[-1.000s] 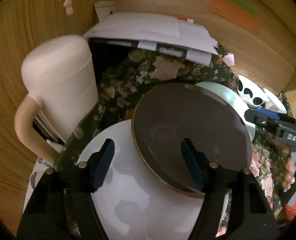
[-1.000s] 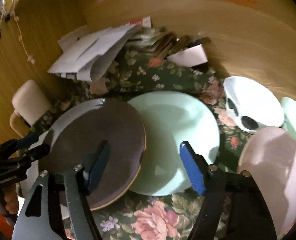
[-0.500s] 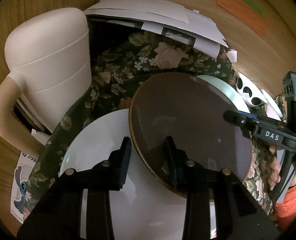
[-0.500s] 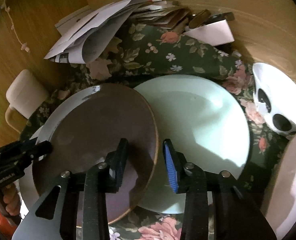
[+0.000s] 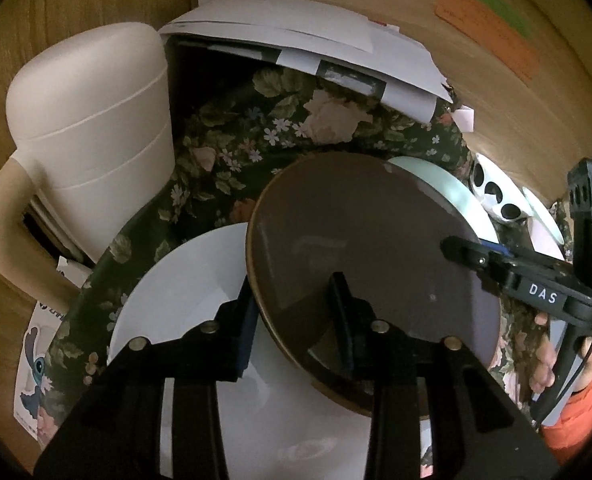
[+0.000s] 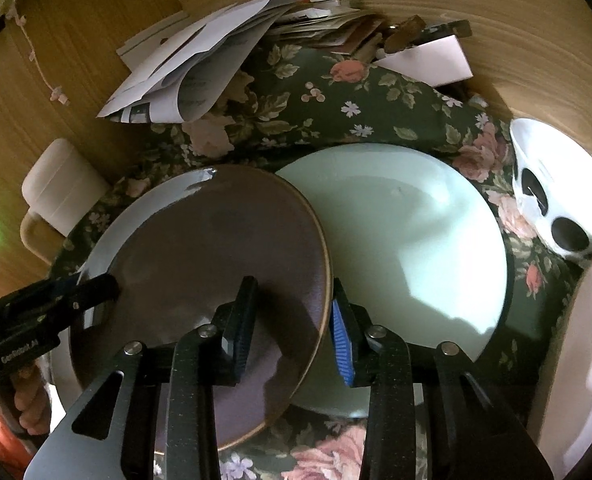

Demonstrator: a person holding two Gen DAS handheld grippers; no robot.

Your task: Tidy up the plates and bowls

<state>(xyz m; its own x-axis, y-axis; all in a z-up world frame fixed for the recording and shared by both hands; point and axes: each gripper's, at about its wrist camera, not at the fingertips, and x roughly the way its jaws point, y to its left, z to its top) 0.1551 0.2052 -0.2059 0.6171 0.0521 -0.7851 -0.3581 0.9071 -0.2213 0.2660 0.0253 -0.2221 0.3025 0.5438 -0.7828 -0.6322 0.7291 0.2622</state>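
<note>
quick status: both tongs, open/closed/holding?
Left tongs: closed on the brown plate rim.
Right tongs: closed on the same plate's opposite rim.

the left gripper (image 5: 291,324) straddles the near rim of the brown plate (image 5: 360,248), one finger under it over the white plate (image 5: 183,304), so no room remains at its tips. to its left, the cream jug (image 5: 91,136) blocks the way. straight ahead a strip of bare floral cloth (image 5: 231,160) stays passable until the paper stack (image 5: 296,40). on its right the right gripper (image 6: 291,316) closes off the brown plate's opposite rim. right of that claw lies the mint plate (image 6: 408,240), with the spotted bowl (image 6: 552,192) beyond.
</note>
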